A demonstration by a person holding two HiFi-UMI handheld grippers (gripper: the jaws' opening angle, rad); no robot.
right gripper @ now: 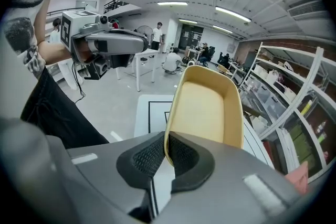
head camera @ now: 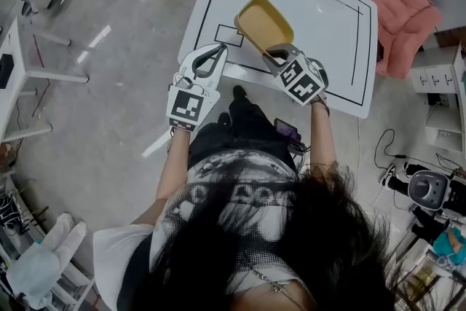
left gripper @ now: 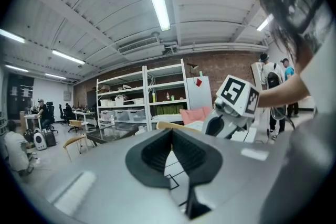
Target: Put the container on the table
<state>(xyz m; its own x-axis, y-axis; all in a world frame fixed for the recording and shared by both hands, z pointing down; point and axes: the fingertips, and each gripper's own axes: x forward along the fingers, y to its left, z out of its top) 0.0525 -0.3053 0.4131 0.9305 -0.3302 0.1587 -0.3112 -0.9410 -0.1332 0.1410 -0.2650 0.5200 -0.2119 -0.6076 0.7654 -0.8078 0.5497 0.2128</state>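
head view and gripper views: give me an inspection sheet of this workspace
surface: white table with black marked lines, bare
job's things: tan container, empty, held tilted by its rim over the table, not yet set down
clutter: nothing seen on the table
grippers: right gripper shut on the container's rim; left gripper shut, empty, at the table's near edge
cables: black cables on the floor right of the table, off the surface
surroundings: pink cushion beyond the table's right side; shelves and people in the background
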